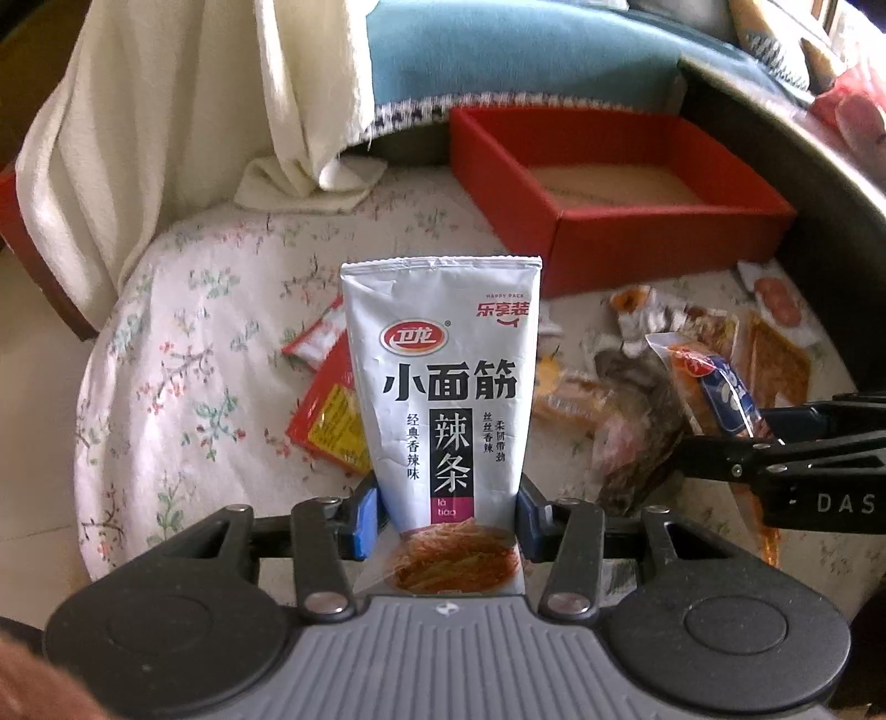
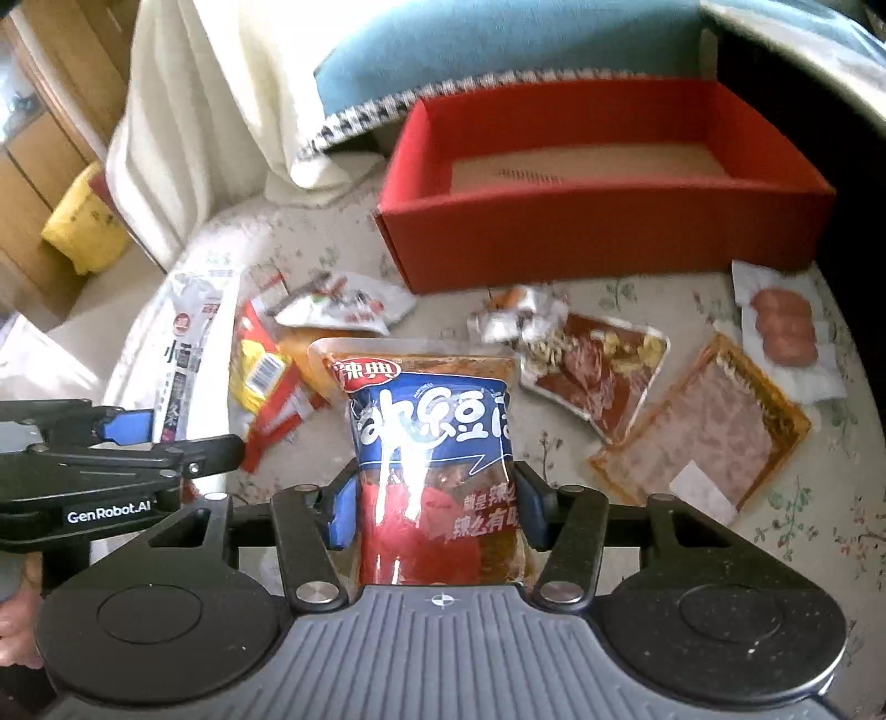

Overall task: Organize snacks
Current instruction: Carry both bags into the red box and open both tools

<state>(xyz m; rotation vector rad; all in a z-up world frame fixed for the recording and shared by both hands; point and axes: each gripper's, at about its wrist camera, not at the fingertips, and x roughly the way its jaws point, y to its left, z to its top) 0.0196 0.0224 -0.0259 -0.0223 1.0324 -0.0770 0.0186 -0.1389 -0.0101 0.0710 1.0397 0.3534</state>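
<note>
My left gripper [image 1: 448, 515] is shut on a white snack pack [image 1: 443, 360] with black Chinese lettering, which stands upright between the blue pads [image 1: 365, 518]. My right gripper [image 2: 437, 509] is shut on a blue-and-red snack pack [image 2: 432, 421] with a clear, oily top edge. In the right wrist view the left gripper [image 2: 183, 437] and its white pack [image 2: 188, 332] show at the left. In the left wrist view the right gripper [image 1: 725, 443] and its pack [image 1: 714, 387] show at the right. An open red box [image 1: 653, 232] [image 2: 598, 232] sits behind, its inside bare.
Several loose snack packs lie on the floral tablecloth [image 2: 803, 526]: a red-and-yellow pack [image 1: 326, 421], a sausage pack [image 2: 786, 327], and flat meat packs [image 2: 703, 432] [image 2: 598, 371]. A cream cloth [image 1: 166, 138] and a blue cushion [image 1: 498, 50] are behind. The round table's edge curves at the left.
</note>
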